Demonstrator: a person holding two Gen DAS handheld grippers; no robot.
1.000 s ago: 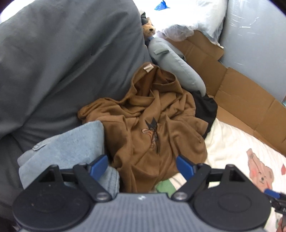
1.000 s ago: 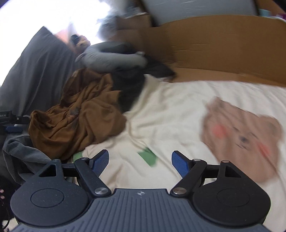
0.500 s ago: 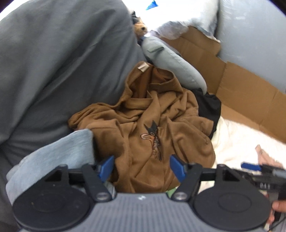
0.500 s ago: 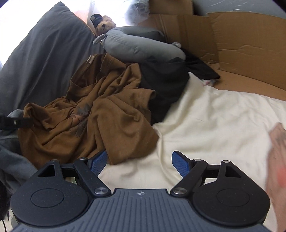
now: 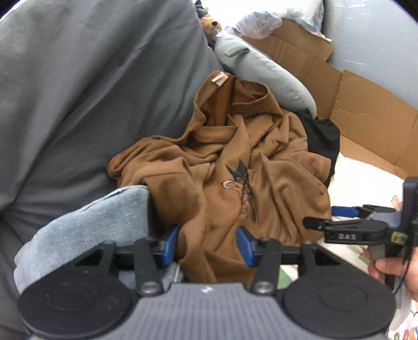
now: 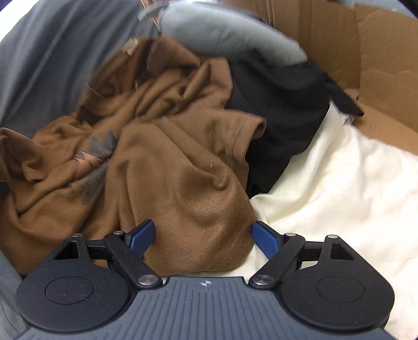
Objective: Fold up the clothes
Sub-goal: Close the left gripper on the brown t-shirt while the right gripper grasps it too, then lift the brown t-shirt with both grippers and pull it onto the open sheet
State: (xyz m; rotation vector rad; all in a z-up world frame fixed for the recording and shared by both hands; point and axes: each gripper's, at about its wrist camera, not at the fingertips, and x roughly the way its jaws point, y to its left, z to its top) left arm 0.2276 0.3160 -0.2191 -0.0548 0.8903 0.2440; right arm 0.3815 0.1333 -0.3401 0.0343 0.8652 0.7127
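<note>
Cream bedding (image 6: 339,183) fills the lower right of the right wrist view, with flattened cardboard (image 6: 365,52) along the upper right edge.

Brown shirt (image 5: 235,177) is seen crumpled in a heap at frame centre in both views, dark printed graphic (image 5: 240,183) facing up, pale neck label (image 5: 219,78) at the top of the heap. It lies against a large grey cushion (image 5: 91,91) filling the upper left.

Left gripper (image 5: 206,242): jaws apart at a moderate gap, blue fingers (image 5: 168,242) straddling the lower fold of the shirt; cloth sits between them, contact can't be confirmed. A light blue garment (image 5: 91,225) is bunched just left of the left finger, lower left of frame.

Right gripper (image 6: 203,238): jaws spread wide, a rounded bulge of the brown shirt lying between the blue fingers (image 6: 263,236); nothing is clamped. In the left wrist view it is seen side-on at the right edge (image 5: 337,218), held by a hand (image 5: 397,269), tips just at the shirt's right hem.

Outward: a black garment (image 6: 282,109) is tucked under the shirt's right side, a grey neck pillow (image 5: 261,70) lies above it, and a small plush toy (image 5: 210,24) is seen at top centre. Upper part of the right wrist view is motion-blurred.
</note>
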